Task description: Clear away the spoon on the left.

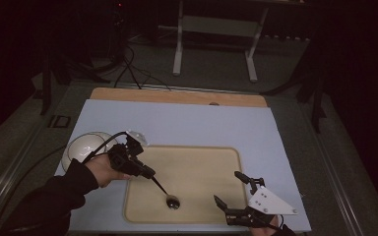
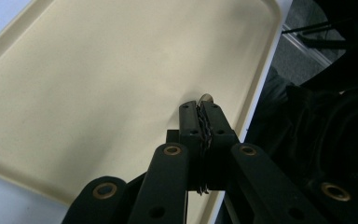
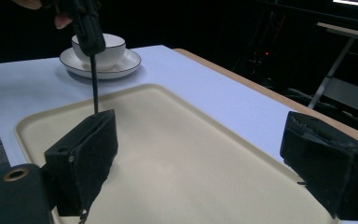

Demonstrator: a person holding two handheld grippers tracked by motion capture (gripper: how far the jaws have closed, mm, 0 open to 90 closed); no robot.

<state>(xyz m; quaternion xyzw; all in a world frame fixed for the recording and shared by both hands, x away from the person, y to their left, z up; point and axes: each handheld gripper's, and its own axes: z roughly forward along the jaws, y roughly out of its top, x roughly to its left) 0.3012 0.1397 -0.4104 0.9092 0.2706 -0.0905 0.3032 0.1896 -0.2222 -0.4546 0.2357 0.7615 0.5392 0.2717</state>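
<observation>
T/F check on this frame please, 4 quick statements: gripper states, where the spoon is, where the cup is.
1. The left gripper is shut on the spoon. True.
2. The right gripper is shut. False: its jaws stand wide apart, holding nothing.
3. The spoon's bowl is over the tray. True.
4. The cup stands on the tray. False: it sits on a saucer on the white tabletop, off the tray.

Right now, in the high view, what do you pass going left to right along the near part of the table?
Bowl on its saucer → left gripper → spoon on the tray → right gripper.
</observation>
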